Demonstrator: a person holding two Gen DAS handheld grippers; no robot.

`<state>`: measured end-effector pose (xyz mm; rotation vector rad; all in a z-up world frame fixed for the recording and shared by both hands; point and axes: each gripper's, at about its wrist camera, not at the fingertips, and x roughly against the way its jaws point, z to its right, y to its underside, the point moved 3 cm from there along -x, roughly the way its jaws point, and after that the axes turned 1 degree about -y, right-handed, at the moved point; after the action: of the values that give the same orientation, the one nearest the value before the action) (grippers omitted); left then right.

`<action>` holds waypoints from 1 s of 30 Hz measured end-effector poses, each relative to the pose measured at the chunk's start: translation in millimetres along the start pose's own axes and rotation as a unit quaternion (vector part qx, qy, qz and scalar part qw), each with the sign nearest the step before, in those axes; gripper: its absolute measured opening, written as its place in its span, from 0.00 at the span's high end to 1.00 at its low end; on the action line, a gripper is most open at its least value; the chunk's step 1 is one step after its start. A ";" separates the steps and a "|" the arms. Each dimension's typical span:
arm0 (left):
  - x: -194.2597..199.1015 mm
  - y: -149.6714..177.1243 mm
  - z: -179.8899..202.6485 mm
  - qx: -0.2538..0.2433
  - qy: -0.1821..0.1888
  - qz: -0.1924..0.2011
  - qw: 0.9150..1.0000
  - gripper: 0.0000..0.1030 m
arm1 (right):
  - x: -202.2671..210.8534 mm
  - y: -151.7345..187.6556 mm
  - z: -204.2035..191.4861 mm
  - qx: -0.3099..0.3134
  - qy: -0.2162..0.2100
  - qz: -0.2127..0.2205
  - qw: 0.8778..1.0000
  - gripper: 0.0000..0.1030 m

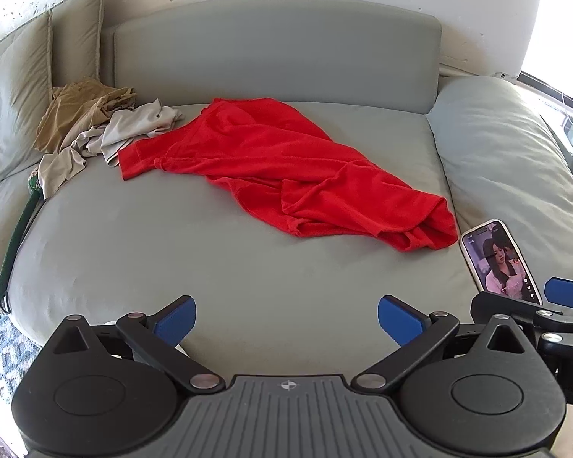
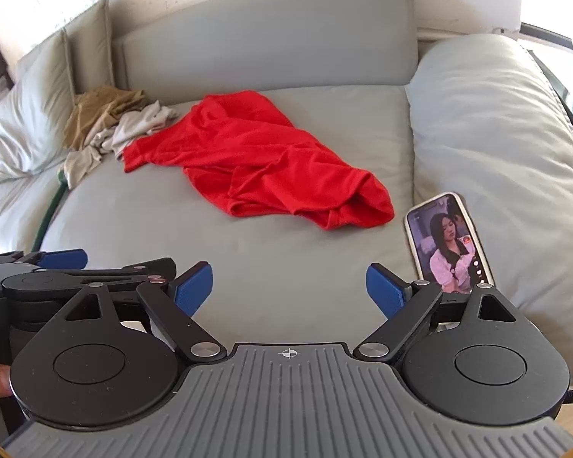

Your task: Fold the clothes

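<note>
A crumpled red shirt [image 1: 282, 170] [image 2: 256, 160] lies across the middle of the grey sofa seat [image 1: 172, 252] [image 2: 172, 229]. Behind it at the left sits a heap of a tan garment [image 1: 80, 110] [image 2: 99, 114] and a pale beige garment [image 1: 130, 129] [image 2: 133, 129]. My left gripper [image 1: 286, 322] hovers open over the front of the seat, well short of the shirt, nothing between its blue pads. My right gripper [image 2: 289, 288] is open too, beside the left one, also short of the shirt and holding nothing.
A phone [image 1: 500, 263] [image 2: 449, 242] with a lit screen leans against the right cushion [image 1: 508, 160] [image 2: 496, 152]. Pillows [image 1: 15, 103] stand at the back left, a dark green strap [image 1: 17, 244] lies along the seat's left edge, and a patterned rug [image 1: 0, 351] is below.
</note>
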<state>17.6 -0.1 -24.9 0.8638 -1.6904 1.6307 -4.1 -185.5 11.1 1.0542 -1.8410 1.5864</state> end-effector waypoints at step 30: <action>-3.4 2.4 4.6 -0.010 0.000 -0.005 1.000 0.01 | -0.6 2.3 2.4 -0.015 -0.004 -0.004 1.000 0.13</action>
<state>17.7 -4.5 -29.2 0.8614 -1.6969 1.6054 -5.3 -187.7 8.8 1.0561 -1.8567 1.5476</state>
